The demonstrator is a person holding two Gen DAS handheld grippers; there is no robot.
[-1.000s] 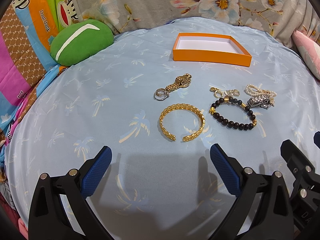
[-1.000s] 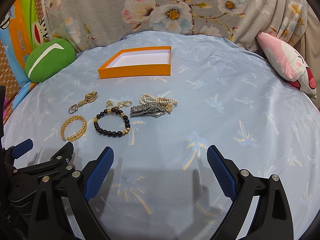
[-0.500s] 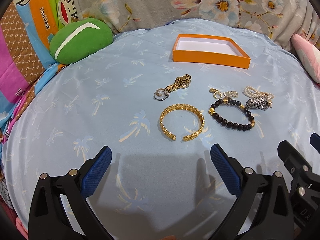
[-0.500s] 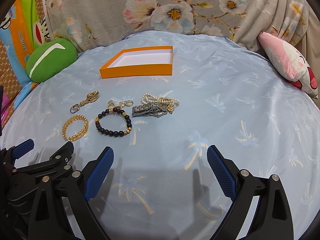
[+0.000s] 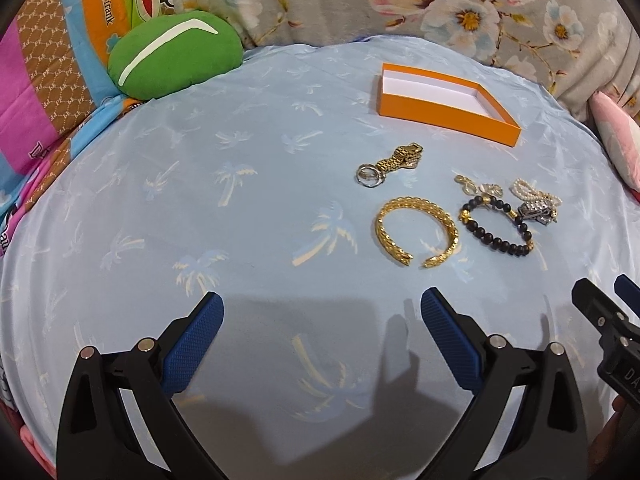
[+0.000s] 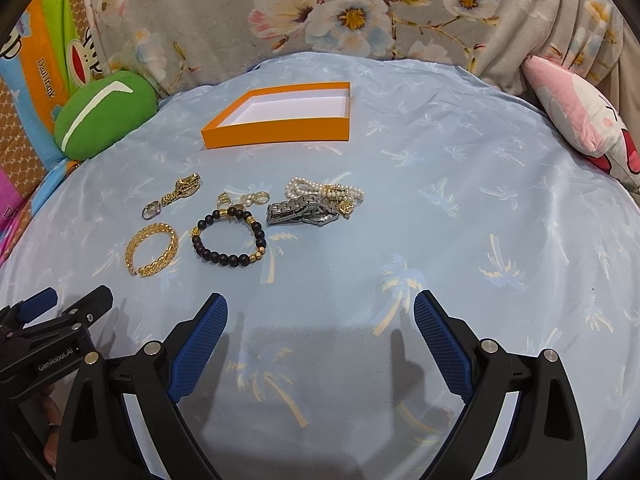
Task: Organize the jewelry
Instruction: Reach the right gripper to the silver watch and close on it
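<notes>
Six or so pieces sit loose on the blue palm-print bed sheet [image 5: 240, 208], short of the empty orange box [image 6: 280, 130]. Both left tongs [image 5: 322, 316] and right tongs [image 6: 320, 314] hang spread wide, holding nothing. We'd guess the gold cuff [image 5: 416, 230] is stiff and light, so pinch across its band. The beaded bracelet [image 6: 228, 238] looks floppy and rolly; the steel watch [image 6: 300, 212] tangled with the pearl strand [image 6: 320, 190] could drag along together.

A home bedroom: a bed under a pale blue palm-print sheet [image 6: 460, 184], a floral blanket [image 6: 360, 12] bunched at twelve o'clock, a green plush cushion [image 5: 176, 56] at ten, a pink plush toy [image 6: 576, 120] at two.
</notes>
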